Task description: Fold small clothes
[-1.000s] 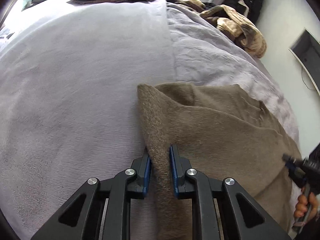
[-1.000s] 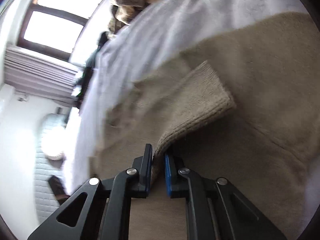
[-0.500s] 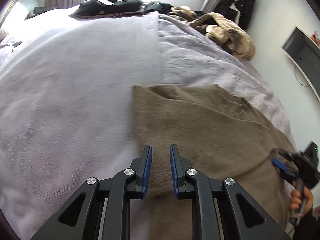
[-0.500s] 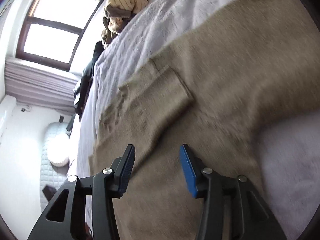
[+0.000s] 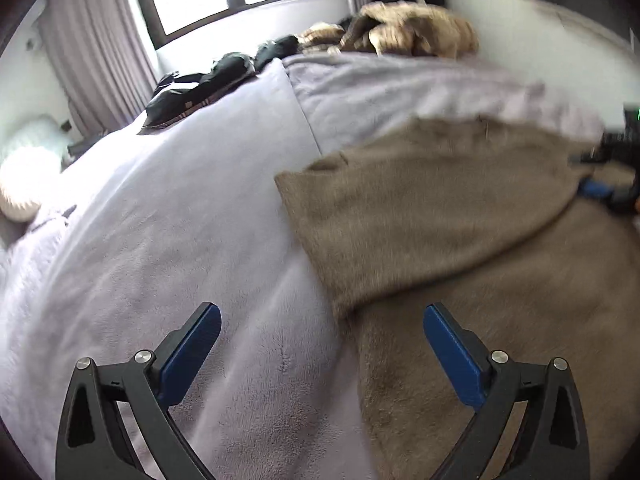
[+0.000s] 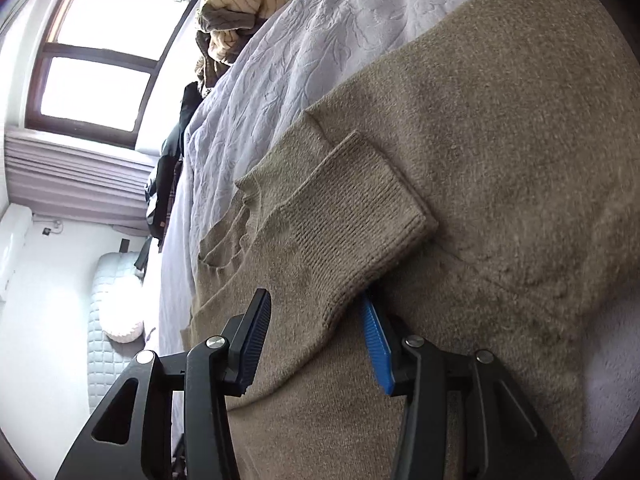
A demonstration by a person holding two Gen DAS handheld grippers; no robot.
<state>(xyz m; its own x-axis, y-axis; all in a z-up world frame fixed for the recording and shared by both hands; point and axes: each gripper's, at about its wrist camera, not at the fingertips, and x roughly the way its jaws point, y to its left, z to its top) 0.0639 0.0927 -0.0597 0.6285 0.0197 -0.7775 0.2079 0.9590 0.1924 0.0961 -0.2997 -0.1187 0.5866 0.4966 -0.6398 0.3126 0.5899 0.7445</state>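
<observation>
A brown knitted sweater (image 5: 460, 216) lies on the bed, one sleeve folded across its body. In the right wrist view the sweater (image 6: 500, 140) fills the frame, and the sleeve's ribbed cuff (image 6: 360, 208) lies flat on it. My left gripper (image 5: 320, 328) is open and empty, hovering over the sweater's left edge. My right gripper (image 6: 316, 312) is open, its jaws straddling the folded sleeve just behind the cuff. The right gripper also shows at the right edge of the left wrist view (image 5: 608, 184).
The bed is covered by a pale lilac blanket (image 5: 160, 220). Dark clothes (image 5: 200, 88) and a tan striped heap (image 5: 408, 28) lie at the far end near the window. A white pillow (image 5: 24, 180) lies at the left. The wall is at the right.
Both grippers let go of the sweater and opened wide. The sleeve now lies flat across the body. The left gripper drew back and tilted up towards the window.
</observation>
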